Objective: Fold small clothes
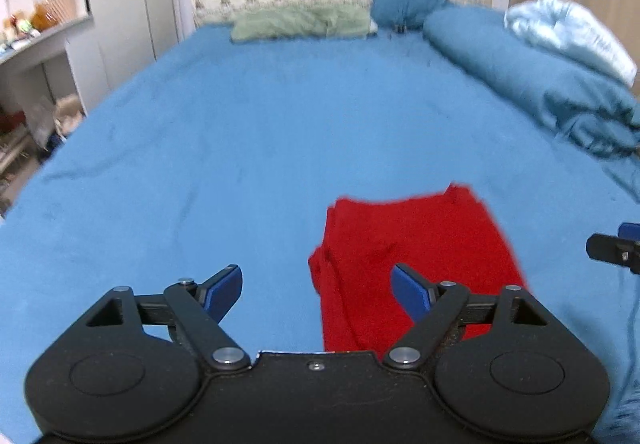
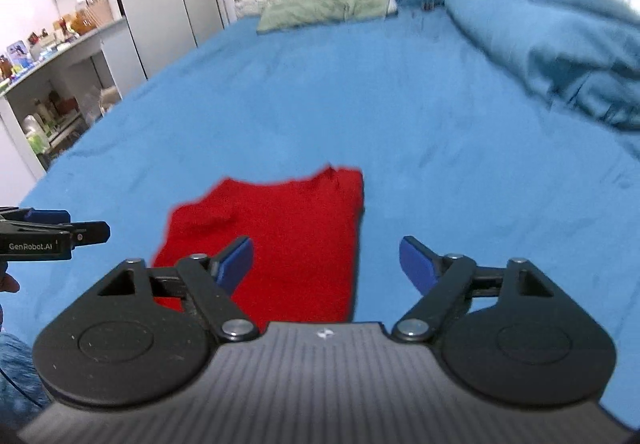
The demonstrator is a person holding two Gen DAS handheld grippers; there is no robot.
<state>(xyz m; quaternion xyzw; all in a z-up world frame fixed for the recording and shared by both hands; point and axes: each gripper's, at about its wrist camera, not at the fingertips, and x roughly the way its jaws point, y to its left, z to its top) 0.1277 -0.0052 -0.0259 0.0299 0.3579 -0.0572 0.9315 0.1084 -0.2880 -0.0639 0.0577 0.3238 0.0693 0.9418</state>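
Left gripper (image 1: 318,290) with blue pads spread wide and empty, folded red garment (image 1: 416,256) lying flat on blue bedsheet (image 1: 248,132) just beyond, right gripper (image 1: 616,244) tip at right edge, green pillow (image 1: 300,22), rolled blue duvet (image 1: 532,84)

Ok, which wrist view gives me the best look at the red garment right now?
The right wrist view: the red garment lies folded on the bed, with most of its outline visible. In the left wrist view the red garment sits lower right, more hidden behind that gripper's finger and body.
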